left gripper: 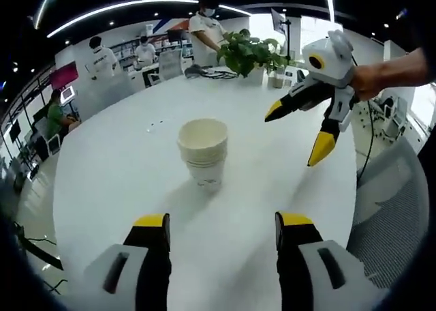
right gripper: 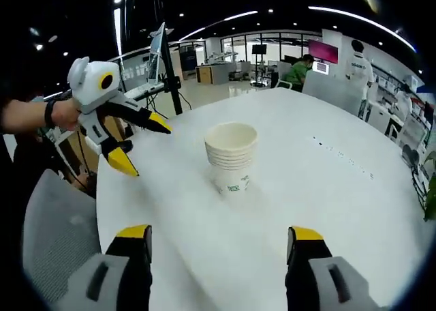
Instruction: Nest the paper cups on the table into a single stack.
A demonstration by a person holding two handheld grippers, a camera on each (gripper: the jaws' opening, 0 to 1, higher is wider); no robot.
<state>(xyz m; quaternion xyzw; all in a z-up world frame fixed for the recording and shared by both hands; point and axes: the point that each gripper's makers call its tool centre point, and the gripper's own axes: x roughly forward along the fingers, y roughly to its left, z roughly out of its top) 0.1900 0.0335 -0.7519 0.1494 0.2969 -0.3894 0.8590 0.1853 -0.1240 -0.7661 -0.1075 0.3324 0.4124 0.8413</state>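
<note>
Left gripper view: showing the paper cups [left gripper: 203,151] already nested into one upright stack, standing alone near the middle of the white worktop [left gripper: 102,188], so judging the stacking as done with only pulling away left. Showing nothing visible inside the top cup, with the potted plant [left gripper: 248,52] sitting well behind. Hanging apart-jawed and empty, the left gripper [left gripper: 221,232] and right gripper [right gripper: 218,246], both clear of the stack.

Green print on the bottom paper cup [right gripper: 235,183], too small to read
</note>
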